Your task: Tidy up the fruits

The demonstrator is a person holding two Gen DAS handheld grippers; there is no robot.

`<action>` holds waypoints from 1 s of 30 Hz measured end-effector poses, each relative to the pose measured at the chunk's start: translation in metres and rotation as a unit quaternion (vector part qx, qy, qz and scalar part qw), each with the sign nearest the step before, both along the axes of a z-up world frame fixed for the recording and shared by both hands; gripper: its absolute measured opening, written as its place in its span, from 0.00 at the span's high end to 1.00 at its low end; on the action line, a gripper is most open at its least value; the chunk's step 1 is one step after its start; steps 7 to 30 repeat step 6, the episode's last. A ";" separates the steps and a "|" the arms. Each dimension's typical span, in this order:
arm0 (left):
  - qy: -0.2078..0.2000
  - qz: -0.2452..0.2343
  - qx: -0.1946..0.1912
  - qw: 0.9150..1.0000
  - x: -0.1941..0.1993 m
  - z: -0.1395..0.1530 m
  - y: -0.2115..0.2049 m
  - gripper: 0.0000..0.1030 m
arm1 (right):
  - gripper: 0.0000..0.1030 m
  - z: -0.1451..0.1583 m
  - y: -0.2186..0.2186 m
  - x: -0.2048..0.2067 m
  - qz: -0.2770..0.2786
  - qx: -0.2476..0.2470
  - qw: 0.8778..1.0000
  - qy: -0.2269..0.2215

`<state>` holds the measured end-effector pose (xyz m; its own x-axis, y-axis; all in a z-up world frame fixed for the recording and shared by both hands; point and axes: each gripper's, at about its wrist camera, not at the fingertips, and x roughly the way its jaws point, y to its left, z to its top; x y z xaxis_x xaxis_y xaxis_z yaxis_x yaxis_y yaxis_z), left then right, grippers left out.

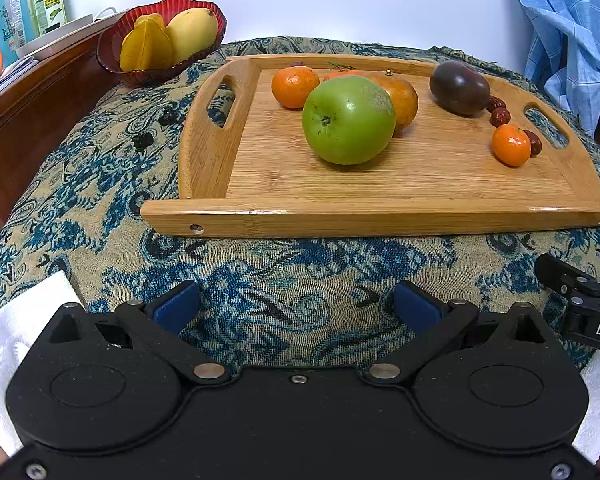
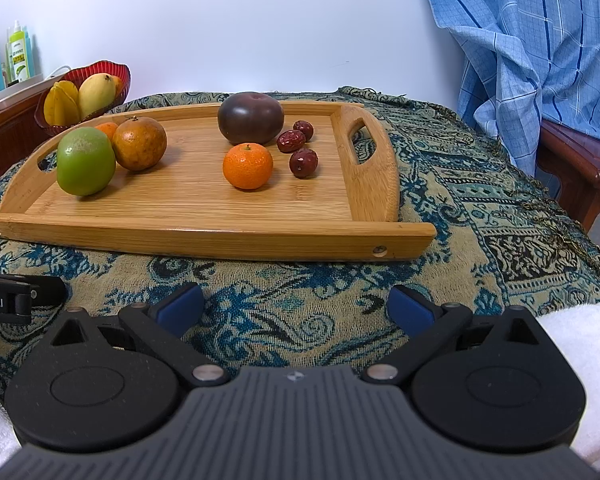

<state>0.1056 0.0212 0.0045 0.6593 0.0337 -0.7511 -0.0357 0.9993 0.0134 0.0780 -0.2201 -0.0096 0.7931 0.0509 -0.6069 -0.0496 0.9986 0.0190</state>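
The left gripper (image 1: 296, 310) and the right gripper (image 2: 296, 308) both hover over the patterned cloth (image 1: 260, 280) with jaws spread wide, holding nothing. Just beyond lies the bamboo tray (image 1: 380, 216), carrying a green apple (image 1: 348, 120), a brown orange (image 2: 140, 142), a small tangerine (image 2: 247, 166), a dark plum (image 2: 250, 117) and red dates (image 2: 303, 162). Farther left, a red bowl (image 1: 112, 56) holds a mango (image 1: 190, 32) and starfruit (image 1: 146, 46).

One green apple (image 1: 348, 120), three red dates (image 2: 303, 162) (tray), one mango (image 1: 191, 34)

Bright even light, soft shadows, fisheye-bent edges, sharp focus.
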 end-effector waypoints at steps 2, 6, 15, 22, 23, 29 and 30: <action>-0.001 0.000 0.001 1.000 0.000 -0.001 0.000 0.00 | 0.00 0.000 -0.001 0.000 0.000 0.000 1.000 0.000; -0.001 -0.001 0.001 1.000 0.001 -0.001 -0.001 0.00 | 0.00 0.000 0.000 0.000 0.000 0.000 1.000 0.000; -0.001 -0.001 0.001 1.000 0.001 -0.001 -0.001 0.00 | 0.00 0.000 0.000 0.000 0.000 0.000 1.000 0.000; -0.001 -0.001 0.001 1.000 0.001 -0.001 -0.001 0.00 | 0.00 0.000 0.000 0.000 0.000 0.000 1.000 0.000; -0.001 -0.001 0.001 1.000 0.001 -0.001 -0.001 0.00 | 0.00 0.000 0.000 0.000 0.000 0.000 1.000 0.000; -0.001 -0.001 0.001 1.000 0.001 -0.001 -0.001 0.00 | 0.00 0.000 0.000 0.000 0.000 0.000 1.000 0.000; -0.001 -0.001 0.001 1.000 0.001 -0.001 -0.001 0.00 | 0.00 0.000 0.000 0.000 0.000 0.000 1.000 0.000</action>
